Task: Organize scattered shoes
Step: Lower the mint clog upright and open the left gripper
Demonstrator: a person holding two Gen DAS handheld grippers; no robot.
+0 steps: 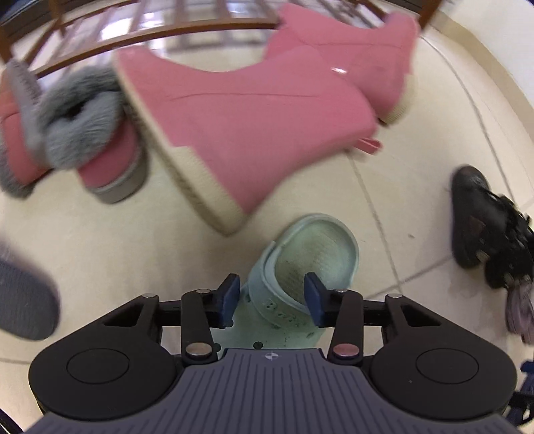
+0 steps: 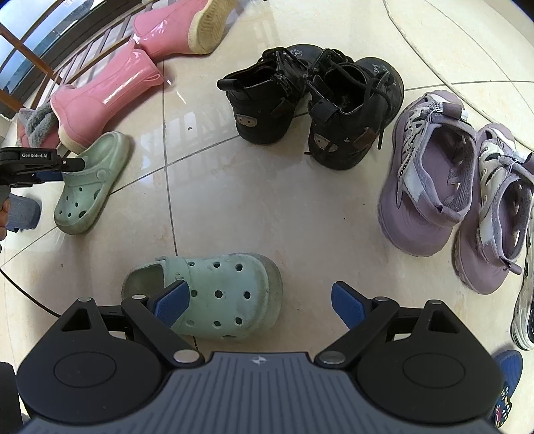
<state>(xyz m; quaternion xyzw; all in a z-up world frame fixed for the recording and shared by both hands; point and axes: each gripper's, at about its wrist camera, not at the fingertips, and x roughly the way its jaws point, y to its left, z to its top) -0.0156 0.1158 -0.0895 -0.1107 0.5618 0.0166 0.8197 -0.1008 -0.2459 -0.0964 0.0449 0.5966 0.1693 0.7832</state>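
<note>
We see bright daylight glaring off the glossy floor tiles; the left wrist view smears with motion blur, fisheye edges bending

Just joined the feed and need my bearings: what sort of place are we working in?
Probably a home entryway or balcony floor: glossy cream floor tiles, a wooden railing along one edge, and shoes scattered about, like pink boots and black boots.

Two mint green clogs. Two pink rubber boots. Two black lace-up ankle boots. Two lilac sandals. One pink fur-lined slipper, possibly a second at the blurred left edge. Two hand-held grippers.
</note>
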